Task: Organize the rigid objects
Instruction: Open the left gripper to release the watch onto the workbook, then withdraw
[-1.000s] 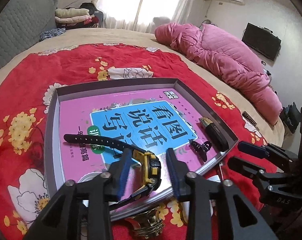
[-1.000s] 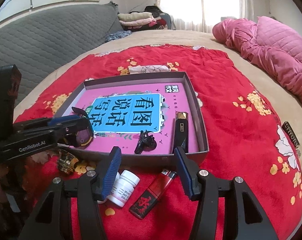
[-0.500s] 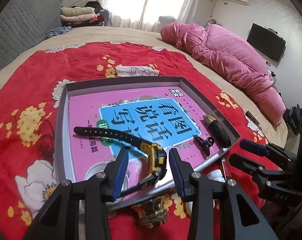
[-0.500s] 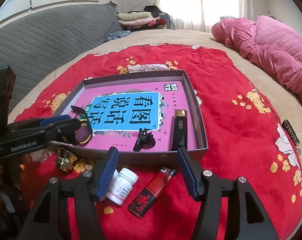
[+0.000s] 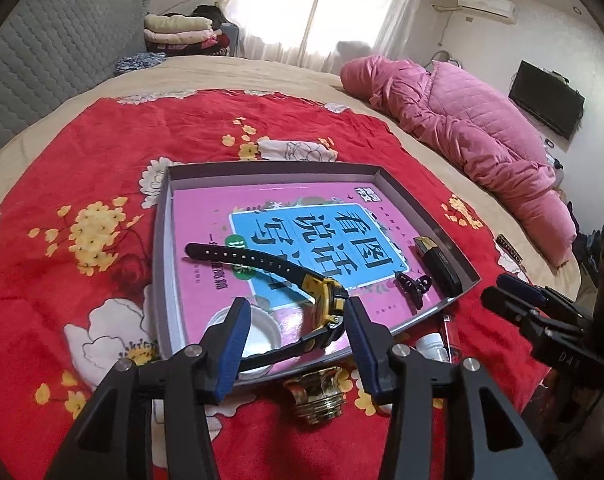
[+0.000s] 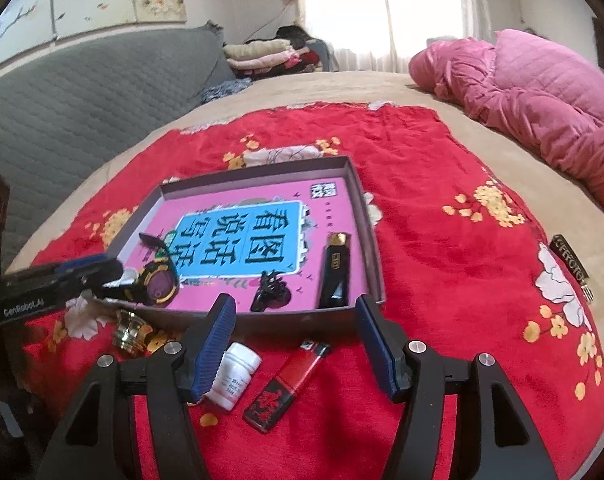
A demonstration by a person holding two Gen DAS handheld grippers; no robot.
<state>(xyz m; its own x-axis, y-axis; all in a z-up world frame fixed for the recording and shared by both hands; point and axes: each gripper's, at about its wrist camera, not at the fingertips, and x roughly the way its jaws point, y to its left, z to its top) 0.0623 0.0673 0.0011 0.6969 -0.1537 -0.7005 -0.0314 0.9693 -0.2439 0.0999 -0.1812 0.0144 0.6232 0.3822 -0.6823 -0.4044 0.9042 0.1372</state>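
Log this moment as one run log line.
left gripper: just opened, yellow-black wristwatch released in grey tray | right gripper: open, above red lighter

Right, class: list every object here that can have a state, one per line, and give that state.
left gripper: open, jaws just widened, watch between them
right gripper: open, nothing gripped
watch: in the box, unclasped
box: lidless
hair clip: in the box
black lighter: in the box
white bottle: capped, lying outside the box
red lighter: outside the box

Your white bottle [image 5: 433,345] hides mostly behind the tray wall [image 5: 422,322] (label print too small to read).
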